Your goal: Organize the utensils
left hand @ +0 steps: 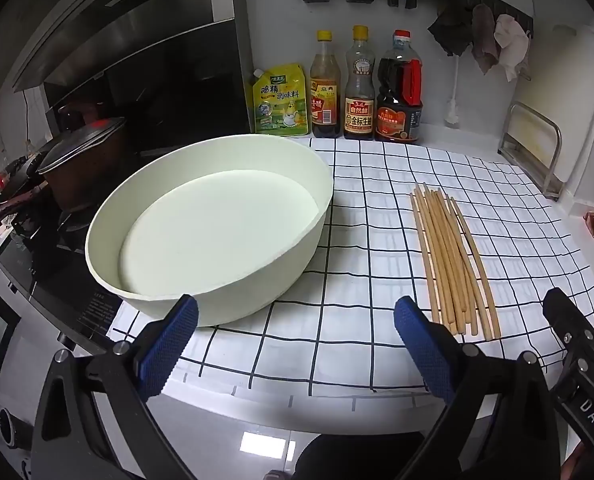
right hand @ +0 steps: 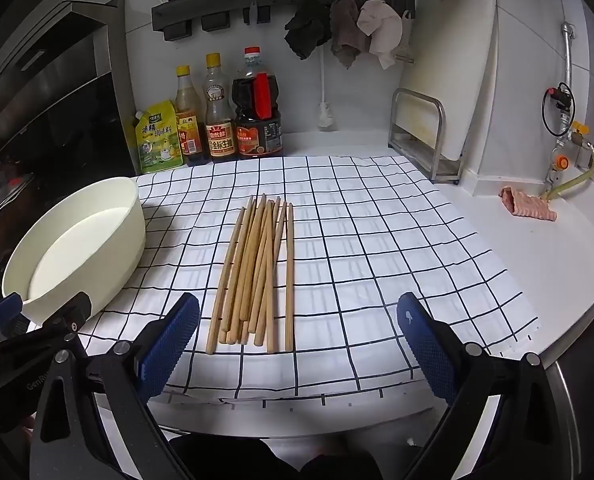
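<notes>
two claws tilted down, jaws wide — left claw (left hand: 295, 318), right claw (right hand: 297, 316)

A loose bundle of wooden chopsticks (right hand: 255, 272) lies flat, well right of the empty white basin (right hand: 133, 216).

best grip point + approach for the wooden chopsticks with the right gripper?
Take the bundle of pale wooden chopsticks near its thick near ends, from above, probably with the open right gripper straddling it sideways: they lie flat on the checked cloth, lengthwise away from the gripper.
</notes>
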Motion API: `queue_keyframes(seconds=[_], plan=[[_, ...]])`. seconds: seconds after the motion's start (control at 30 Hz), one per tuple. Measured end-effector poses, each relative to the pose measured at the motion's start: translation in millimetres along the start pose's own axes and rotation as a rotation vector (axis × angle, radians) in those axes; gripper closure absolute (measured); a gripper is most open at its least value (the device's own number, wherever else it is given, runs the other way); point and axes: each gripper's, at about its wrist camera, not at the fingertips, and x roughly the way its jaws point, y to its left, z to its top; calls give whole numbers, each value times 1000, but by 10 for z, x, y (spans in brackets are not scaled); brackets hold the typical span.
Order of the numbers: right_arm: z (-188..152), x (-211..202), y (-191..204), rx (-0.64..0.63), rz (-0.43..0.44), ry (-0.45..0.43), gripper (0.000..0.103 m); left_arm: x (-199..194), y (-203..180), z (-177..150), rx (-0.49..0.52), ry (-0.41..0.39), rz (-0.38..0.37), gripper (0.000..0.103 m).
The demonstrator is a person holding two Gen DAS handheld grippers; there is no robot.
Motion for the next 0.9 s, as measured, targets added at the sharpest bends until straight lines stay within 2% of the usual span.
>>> queue_keyframes(seconds=[0.9], plan=[[5,-20,-15,-4,-4,2,8,-1,-39,5,6,2,-3,6]])
